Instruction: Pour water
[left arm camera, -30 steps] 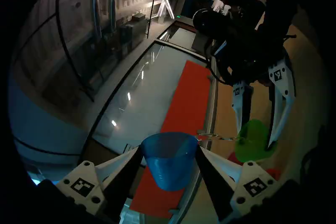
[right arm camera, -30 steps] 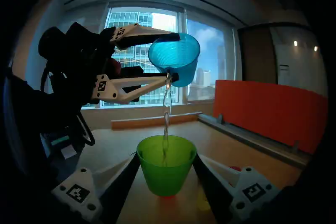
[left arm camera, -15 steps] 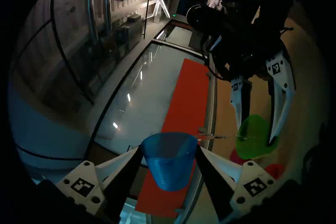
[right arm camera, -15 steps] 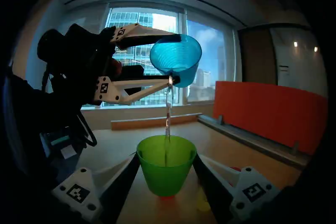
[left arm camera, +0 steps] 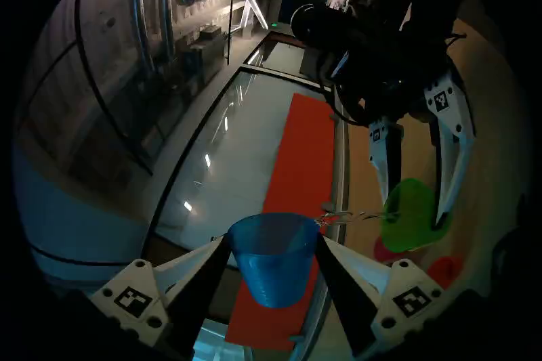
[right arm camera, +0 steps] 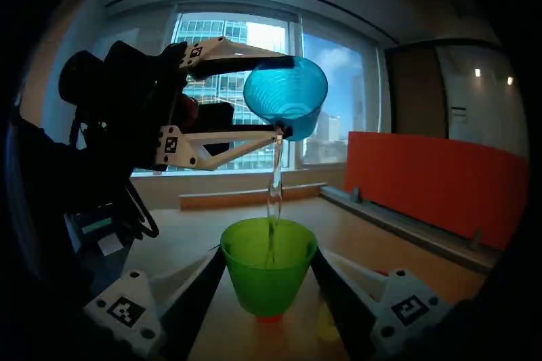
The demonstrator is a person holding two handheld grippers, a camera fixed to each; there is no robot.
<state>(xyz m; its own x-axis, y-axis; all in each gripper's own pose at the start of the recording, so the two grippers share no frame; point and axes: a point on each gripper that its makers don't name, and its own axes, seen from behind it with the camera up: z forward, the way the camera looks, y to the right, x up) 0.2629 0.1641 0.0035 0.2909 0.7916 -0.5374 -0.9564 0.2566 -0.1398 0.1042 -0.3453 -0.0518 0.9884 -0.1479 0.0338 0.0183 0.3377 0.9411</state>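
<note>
My left gripper (left arm camera: 271,259) is shut on a blue cup (left arm camera: 273,258), tipped on its side. In the right gripper view that blue cup (right arm camera: 286,97) hangs high, mouth toward the camera, held by the left gripper (right arm camera: 281,95). A thin stream of water (right arm camera: 274,185) falls from its lower rim into the green cup (right arm camera: 269,273). My right gripper (right arm camera: 267,280) is shut on the green cup, upright, just above the wooden table (right arm camera: 196,232). In the left gripper view the green cup (left arm camera: 406,215) sits between the right gripper's white fingers (left arm camera: 452,158).
An orange partition (right arm camera: 433,181) runs along the table's right side, with a metal rail (right arm camera: 400,222) below it. Big windows (right arm camera: 223,103) stand behind. A person's dark sleeve (right arm camera: 40,185) is at left. Red and yellow discs (right arm camera: 325,324) lie on the table under the green cup.
The blue cup has tipped a little further and shifted slightly right in the right gripper view. The water keeps streaming into the green cup, which has stayed put.
</note>
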